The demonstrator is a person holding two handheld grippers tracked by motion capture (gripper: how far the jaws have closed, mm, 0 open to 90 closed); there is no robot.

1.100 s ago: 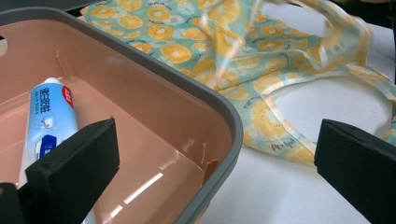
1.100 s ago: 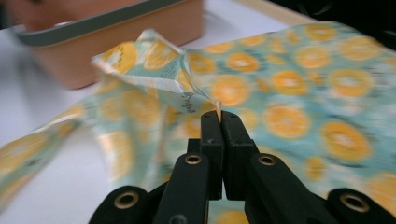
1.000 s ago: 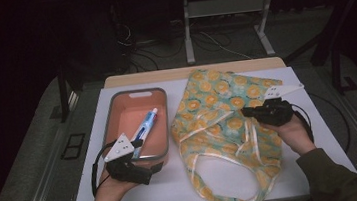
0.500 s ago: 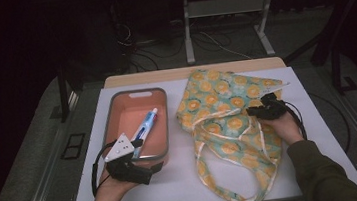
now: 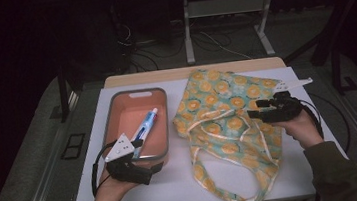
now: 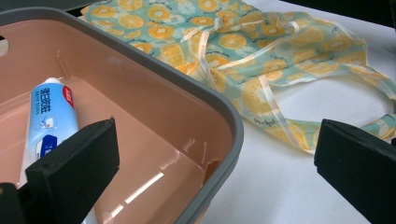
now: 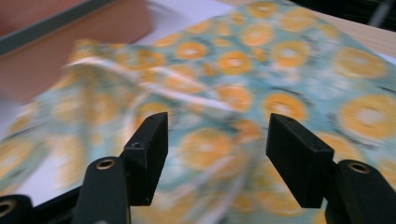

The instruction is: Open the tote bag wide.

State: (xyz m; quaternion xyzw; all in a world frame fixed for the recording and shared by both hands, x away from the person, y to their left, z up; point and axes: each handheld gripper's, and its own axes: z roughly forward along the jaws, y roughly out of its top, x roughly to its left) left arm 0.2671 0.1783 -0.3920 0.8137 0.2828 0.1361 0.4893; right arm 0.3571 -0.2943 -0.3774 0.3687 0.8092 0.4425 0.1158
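- My right gripper has just been spreading; nothing sits between its jaws above the orange-print tote bag.
- The bag looks limp and light; I'd pinch a handle strap.

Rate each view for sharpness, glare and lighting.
High view: dim, dark surroundings, table evenly lit, fairly sharp. Left gripper view: crisp, with small glare streaks on the tray floor. Right gripper view: motion-blurred bag, worst at left; jaws stay sharp.

1 bag – 1 tub – 1 toothpaste tube – 2 grippers, L, R
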